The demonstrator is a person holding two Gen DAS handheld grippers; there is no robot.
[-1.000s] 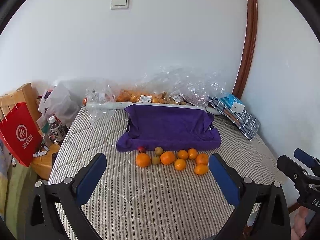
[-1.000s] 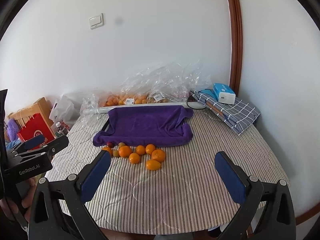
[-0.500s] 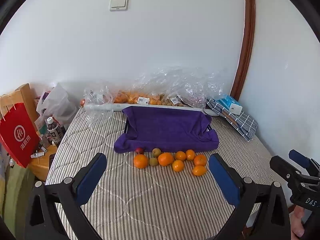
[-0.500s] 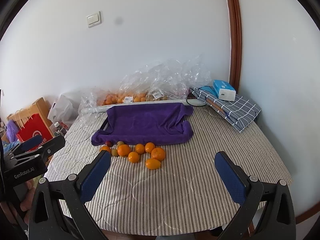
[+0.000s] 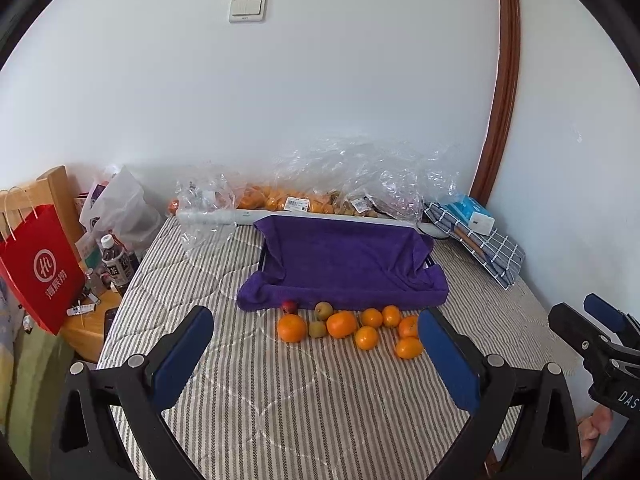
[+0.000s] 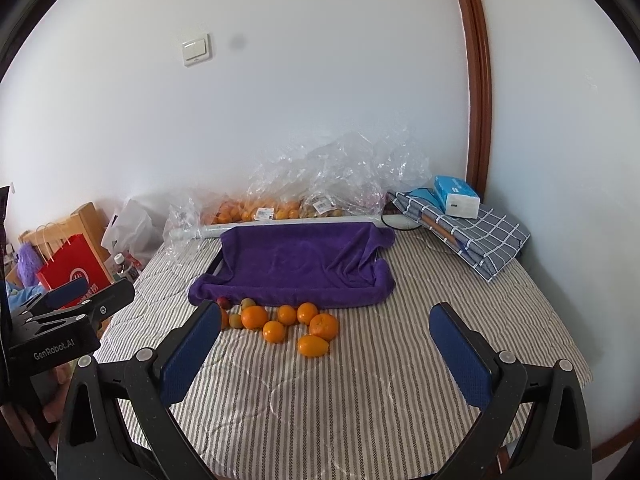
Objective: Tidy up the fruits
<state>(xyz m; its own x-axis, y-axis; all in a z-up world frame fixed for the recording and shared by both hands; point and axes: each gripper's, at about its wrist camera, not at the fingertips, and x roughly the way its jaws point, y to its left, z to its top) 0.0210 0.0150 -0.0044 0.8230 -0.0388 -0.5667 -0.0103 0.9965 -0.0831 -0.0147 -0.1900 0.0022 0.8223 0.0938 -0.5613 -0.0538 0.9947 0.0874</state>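
Home bedroom: striped quilted mattress [image 5: 320, 400], wall switch [image 5: 247, 8], red shopping bag [image 5: 38, 268], wooden bedside stand [image 5: 86, 320].

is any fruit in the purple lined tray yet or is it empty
Empty. The purple towel lining the tray is bare; the loose fruit all lies on the striped cover in front.

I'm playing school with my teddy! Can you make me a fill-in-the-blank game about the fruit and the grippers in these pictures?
1. The towel draped over the tray is the colour ______.
2. The loose fruit lies on the striped cover just in ______ of the towel.
3. Both the left gripper and the right gripper are open and hold ______.
4. The paper bag beside the bed is ______.

Missing words: purple; front; nothing; red
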